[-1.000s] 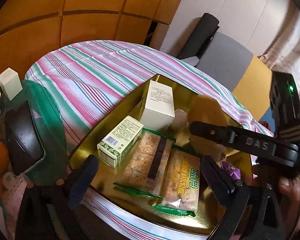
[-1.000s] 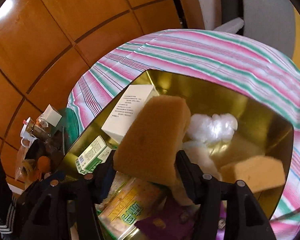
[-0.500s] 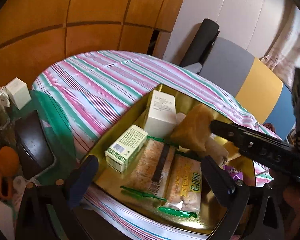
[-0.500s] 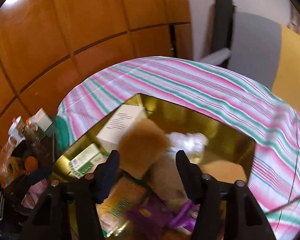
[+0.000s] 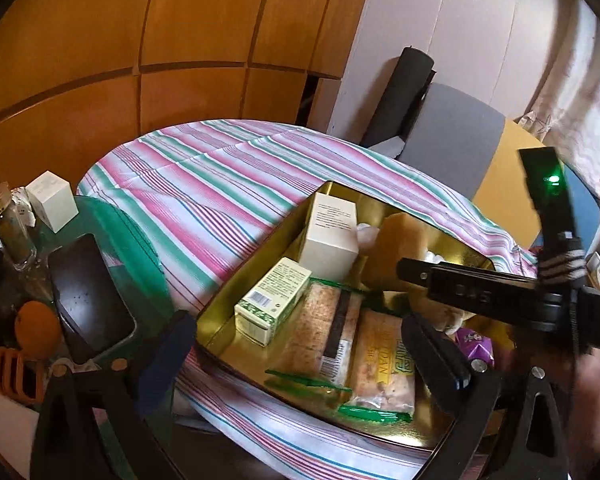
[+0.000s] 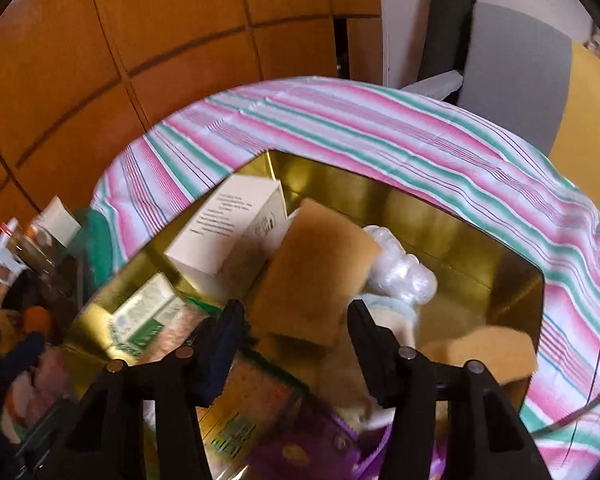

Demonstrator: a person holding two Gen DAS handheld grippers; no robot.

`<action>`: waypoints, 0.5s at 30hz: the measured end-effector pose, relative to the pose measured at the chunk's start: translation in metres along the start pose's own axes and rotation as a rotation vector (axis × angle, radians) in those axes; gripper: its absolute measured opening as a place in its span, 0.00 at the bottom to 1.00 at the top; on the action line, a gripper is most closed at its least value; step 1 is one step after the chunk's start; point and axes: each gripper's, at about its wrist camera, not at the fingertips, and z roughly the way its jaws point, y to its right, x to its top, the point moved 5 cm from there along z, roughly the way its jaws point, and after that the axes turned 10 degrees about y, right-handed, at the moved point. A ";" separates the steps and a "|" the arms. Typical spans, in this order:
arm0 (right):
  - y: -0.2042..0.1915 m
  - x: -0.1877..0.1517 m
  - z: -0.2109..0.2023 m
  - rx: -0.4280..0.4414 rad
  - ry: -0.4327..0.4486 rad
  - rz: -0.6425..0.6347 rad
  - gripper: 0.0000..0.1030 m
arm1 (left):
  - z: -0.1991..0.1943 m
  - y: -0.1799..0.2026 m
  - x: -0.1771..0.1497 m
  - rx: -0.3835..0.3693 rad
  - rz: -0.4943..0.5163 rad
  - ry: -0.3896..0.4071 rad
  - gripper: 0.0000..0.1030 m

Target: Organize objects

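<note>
Two foam sponges (image 6: 316, 276) in gold tin (image 6: 460, 232); right gripper (image 6: 296, 320) jaws just narrowed, sponge released; left gripper (image 5: 300, 344) jaws wide.

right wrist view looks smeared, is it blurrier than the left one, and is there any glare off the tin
Yes: the right wrist view is motion-blurred, the print on the white box and the snack packs unreadable; the left wrist view is sharper, with pack lettering legible, though the right hand-held gripper crossing it is soft. The gold tin gives bright reflections in both views. Both bend straight lines, fisheye fashion.

Left claw (image 5: 300, 344) wide open; right claw (image 6: 296, 320) just narrowed, gripping nothing.
</note>
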 end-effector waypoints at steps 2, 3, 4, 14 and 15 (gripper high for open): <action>-0.003 -0.001 -0.010 -0.009 0.021 -0.014 0.53 | -0.001 0.005 -0.001 -0.014 0.010 0.003 1.00; -0.003 -0.001 -0.013 -0.017 0.029 -0.021 0.53 | -0.002 0.007 -0.002 -0.018 0.016 0.004 1.00; -0.004 -0.002 -0.018 -0.028 0.038 -0.025 0.54 | -0.003 0.010 -0.002 -0.019 0.027 0.008 1.00; 0.000 -0.010 -0.052 -0.095 0.087 -0.048 0.55 | -0.016 0.024 -0.001 -0.023 0.046 0.017 1.00; 0.002 -0.012 -0.055 -0.099 0.090 -0.041 0.55 | -0.016 0.024 -0.001 -0.022 0.046 0.011 1.00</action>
